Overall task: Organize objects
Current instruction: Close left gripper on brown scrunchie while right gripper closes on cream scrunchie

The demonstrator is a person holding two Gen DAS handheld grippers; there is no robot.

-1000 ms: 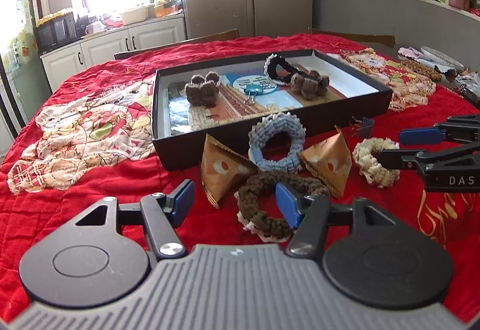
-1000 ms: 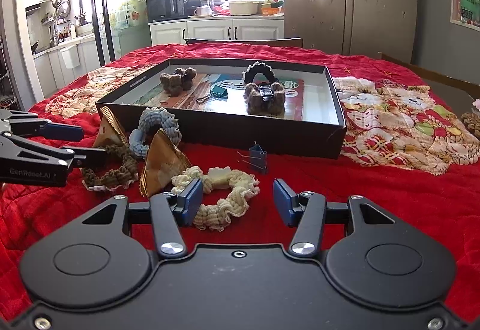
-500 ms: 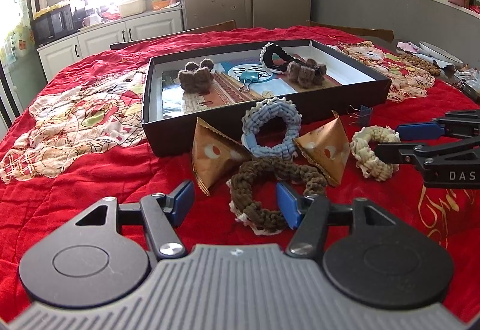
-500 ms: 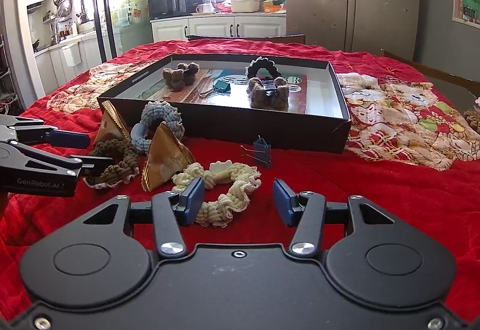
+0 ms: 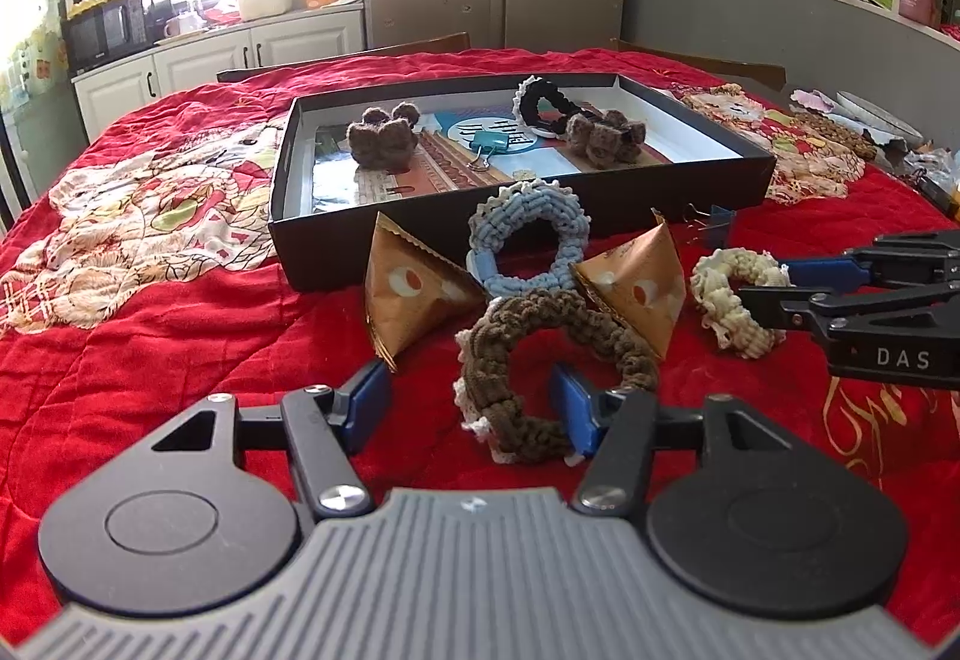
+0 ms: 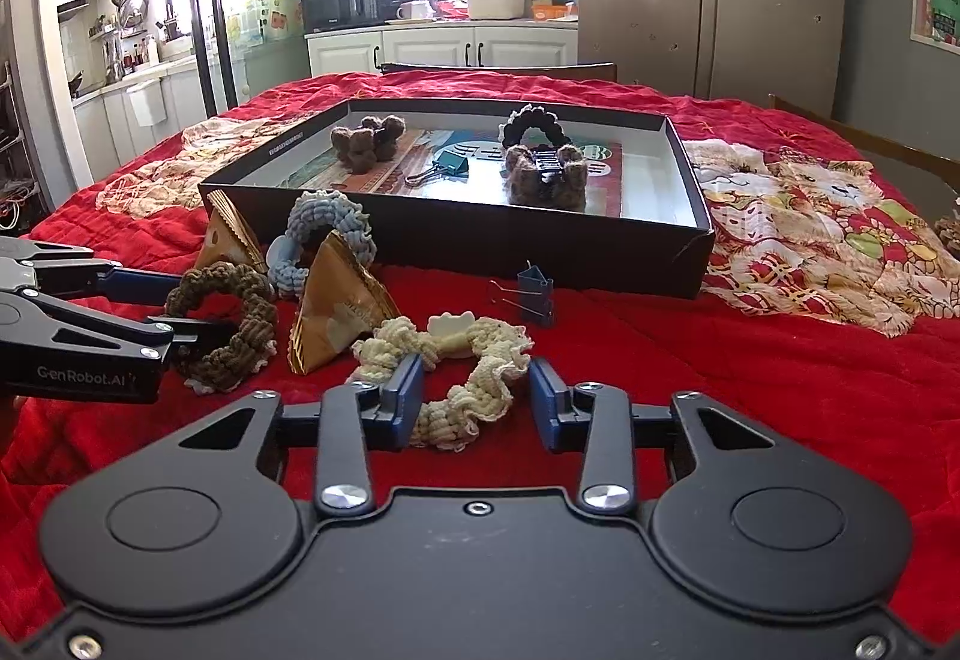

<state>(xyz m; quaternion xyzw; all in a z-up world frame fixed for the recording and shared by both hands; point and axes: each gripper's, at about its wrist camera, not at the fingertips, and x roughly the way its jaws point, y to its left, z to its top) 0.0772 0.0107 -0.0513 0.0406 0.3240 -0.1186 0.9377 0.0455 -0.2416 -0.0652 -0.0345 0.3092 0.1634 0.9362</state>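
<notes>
A black shallow box (image 5: 420, 240) (image 6: 540, 252) sits mid-table holding brown crocheted pieces, a black scrunchie and a teal binder clip. In front lie a brown scrunchie (image 5: 516, 354) (image 6: 240, 324), a blue scrunchie (image 5: 528, 240) (image 6: 318, 228), a cream scrunchie (image 5: 732, 300) (image 6: 462, 378), two gold triangular packets (image 5: 414, 300) (image 5: 636, 288) and a blue binder clip (image 6: 534, 294). My left gripper (image 5: 471, 405) is open, its fingers around the brown scrunchie's near part. My right gripper (image 6: 477, 399) is open around the cream scrunchie's near edge.
A red quilted cloth (image 5: 150, 348) covers the table, with patterned cat patches left (image 5: 138, 216) and right (image 6: 810, 228). Small items lie at the far right table edge (image 5: 870, 120). Kitchen cabinets and a fridge stand behind.
Both grippers have moved forward and lower. The left now brackets the brown scrunchie, the right brackets the cream scrunchie. Both stay open.
</notes>
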